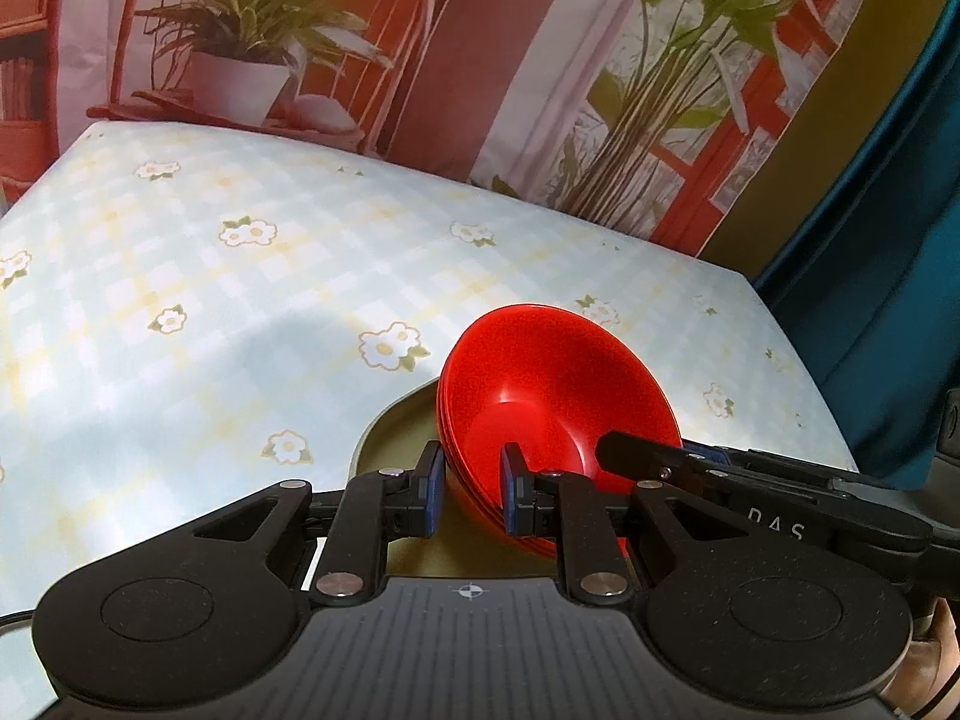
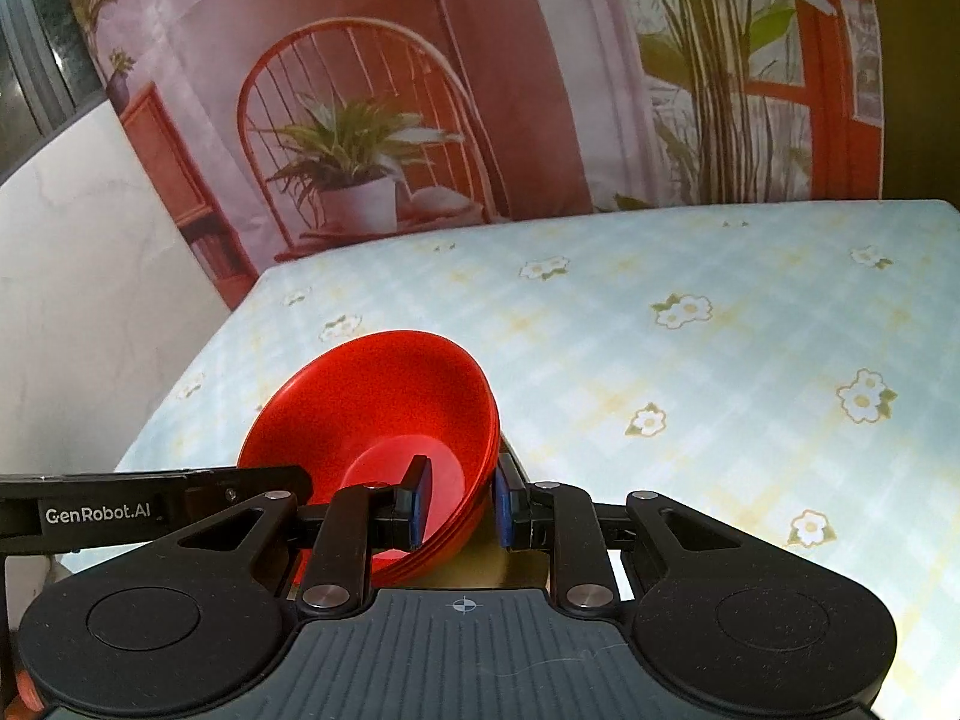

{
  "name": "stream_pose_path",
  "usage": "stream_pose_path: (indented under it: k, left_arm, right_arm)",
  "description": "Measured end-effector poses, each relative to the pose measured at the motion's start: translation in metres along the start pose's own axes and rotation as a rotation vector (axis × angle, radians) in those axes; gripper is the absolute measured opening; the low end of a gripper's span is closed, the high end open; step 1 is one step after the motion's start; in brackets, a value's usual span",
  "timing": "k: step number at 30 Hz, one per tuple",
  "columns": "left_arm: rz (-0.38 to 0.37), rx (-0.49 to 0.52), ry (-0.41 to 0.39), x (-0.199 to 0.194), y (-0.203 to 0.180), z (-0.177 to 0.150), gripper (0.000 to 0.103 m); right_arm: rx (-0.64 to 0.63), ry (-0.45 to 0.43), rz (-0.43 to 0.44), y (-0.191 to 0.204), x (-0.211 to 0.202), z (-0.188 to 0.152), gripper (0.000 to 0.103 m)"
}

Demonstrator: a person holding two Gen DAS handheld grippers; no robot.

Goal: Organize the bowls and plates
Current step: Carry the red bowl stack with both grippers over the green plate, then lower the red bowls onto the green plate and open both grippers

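Both sets of jaws clenched on the rim of one stack of red bowls (image 1: 540,384), one pad inside, one outside: left gripper (image 1: 471,495) on the stack's left side, right gripper (image 2: 459,501) on the opposite side. A two-sided hold probably keeps the nested bowls from slipping apart or tipping. Stack looks tilted, over an olive-coloured plate (image 1: 399,432) which sits on the surface (image 1: 210,300) with a floral checked cloth; can't tell if the bowls touch the plate. Likely being set onto the plate so the dishes sit together. Printed backdrop (image 2: 420,90) with plants and a chair behind.
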State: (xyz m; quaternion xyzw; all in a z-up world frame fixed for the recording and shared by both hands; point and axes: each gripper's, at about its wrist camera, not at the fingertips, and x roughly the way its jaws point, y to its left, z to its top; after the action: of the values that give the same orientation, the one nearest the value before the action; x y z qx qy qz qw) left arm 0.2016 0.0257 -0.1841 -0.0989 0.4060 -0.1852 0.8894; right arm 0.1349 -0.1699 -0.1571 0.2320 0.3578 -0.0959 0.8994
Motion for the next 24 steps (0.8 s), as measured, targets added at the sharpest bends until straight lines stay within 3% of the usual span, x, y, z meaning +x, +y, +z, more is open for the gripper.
stream_pose_path:
  k: [18,21,22,24]
  left_arm:
    - [-0.01,-0.013,0.016,0.013,0.005,-0.003,0.02]
    - [0.0,-0.003,0.015,0.011,0.002,-0.002,0.035]
    - [0.01,0.004,0.01,0.009,0.001,-0.002,0.045]
    - [0.023,0.014,-0.001,0.005,0.0,-0.001,0.05]
  right_arm:
    - [-0.003,0.014,-0.011,-0.004,0.017,-0.002,0.02]
    - [-0.006,0.014,-0.008,-0.004,0.016,-0.001,0.022]
    - [-0.009,0.011,-0.009,-0.004,0.015,0.0,0.022]
    - [-0.014,0.004,-0.011,-0.003,0.012,0.0,0.025]
